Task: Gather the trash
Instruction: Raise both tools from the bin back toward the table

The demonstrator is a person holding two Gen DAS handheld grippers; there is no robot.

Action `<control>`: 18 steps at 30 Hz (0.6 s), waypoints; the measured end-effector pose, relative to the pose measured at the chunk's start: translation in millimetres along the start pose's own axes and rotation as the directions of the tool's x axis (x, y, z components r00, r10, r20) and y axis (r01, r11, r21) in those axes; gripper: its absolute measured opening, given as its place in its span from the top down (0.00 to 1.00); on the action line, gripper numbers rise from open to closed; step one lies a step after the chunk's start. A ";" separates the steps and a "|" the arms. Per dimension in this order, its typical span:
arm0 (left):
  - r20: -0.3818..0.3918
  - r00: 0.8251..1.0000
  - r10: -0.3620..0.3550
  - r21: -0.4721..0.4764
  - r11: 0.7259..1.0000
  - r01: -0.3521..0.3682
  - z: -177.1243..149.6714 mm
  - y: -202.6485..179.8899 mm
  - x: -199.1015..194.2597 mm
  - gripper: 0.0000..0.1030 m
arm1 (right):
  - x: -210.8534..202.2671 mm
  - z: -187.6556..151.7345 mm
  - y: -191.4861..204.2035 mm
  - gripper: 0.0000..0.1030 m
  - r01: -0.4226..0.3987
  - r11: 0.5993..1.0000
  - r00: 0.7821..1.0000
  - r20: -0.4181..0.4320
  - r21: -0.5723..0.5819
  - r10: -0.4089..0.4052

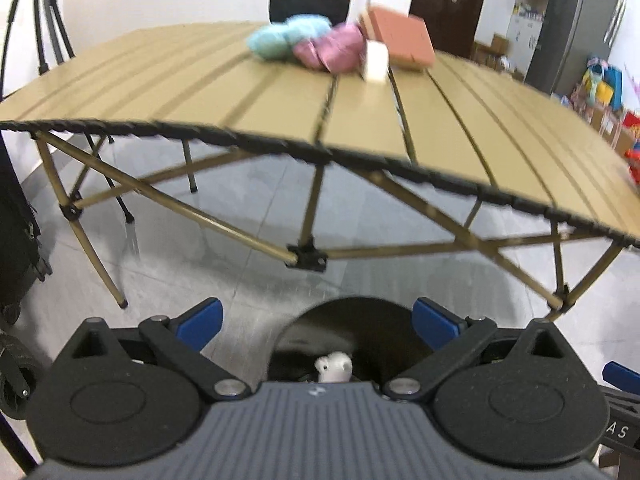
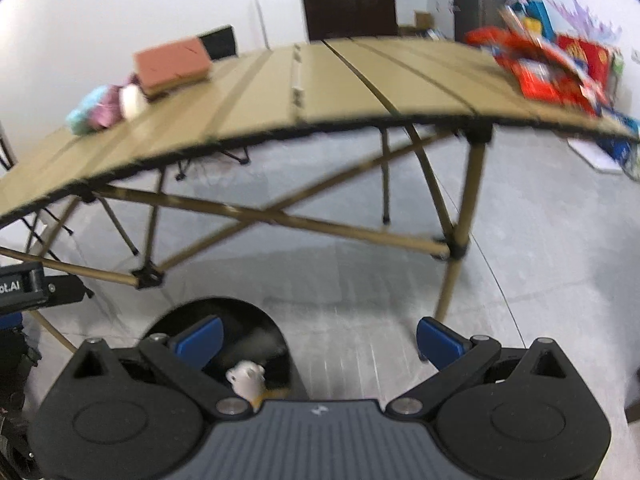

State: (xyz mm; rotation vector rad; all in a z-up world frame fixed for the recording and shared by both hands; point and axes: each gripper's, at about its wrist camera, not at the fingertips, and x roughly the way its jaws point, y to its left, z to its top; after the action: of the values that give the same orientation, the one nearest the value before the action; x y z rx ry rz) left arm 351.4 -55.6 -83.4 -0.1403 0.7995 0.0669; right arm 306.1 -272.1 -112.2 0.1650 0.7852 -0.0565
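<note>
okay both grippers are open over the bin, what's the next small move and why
Probably lift the right gripper toward the red wrappers at the table's right end. Both it and the left gripper are open and empty above the bin, and those wrappers look like remaining trash.

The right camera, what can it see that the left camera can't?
Only the right wrist view shows the red snack packets piled at the table's right end. Only the left wrist view shows the tripod in the far left corner and the black bag on the floor. Both show the tan folding table, the blue yarn, the pink yarn, the brown box and the black bin on the floor with something white inside. The left gripper and right gripper are both open and empty.
</note>
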 end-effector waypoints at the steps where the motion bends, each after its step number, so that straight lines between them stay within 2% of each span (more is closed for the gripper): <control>1: 0.018 1.000 -0.004 -0.010 1.000 0.004 2.1 6.1 -5.5 0.00 | -4.6 2.5 5.7 0.00 -0.007 1.000 1.000 0.017 -0.006 0.007; 5: 0.090 0.996 -0.012 -0.063 0.998 0.018 10.6 30.7 -28.6 0.00 | -23.0 13.6 25.7 0.00 -0.045 0.999 0.995 0.083 -0.023 0.046; 9: 0.139 0.990 -0.003 -0.103 0.995 0.018 20.5 50.8 -43.7 0.00 | -40.5 26.6 47.8 0.00 -0.085 0.995 0.980 0.176 -0.048 0.092; 14: 0.185 0.983 0.024 -0.152 0.988 0.005 40.0 74.6 -55.9 0.00 | -58.4 47.1 77.9 0.00 -0.156 0.982 0.938 0.298 -0.102 0.180; 18: 0.221 0.974 0.055 -0.163 0.986 -0.019 60.0 89.5 -60.4 0.00 | -59.1 63.8 96.9 0.00 -0.183 0.973 0.907 0.358 -0.137 0.221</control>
State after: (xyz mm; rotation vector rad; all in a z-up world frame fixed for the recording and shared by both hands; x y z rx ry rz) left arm 341.9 41.5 -7.6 -0.2654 0.5693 0.1798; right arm 319.8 -188.0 -13.8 0.1341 0.3868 0.1464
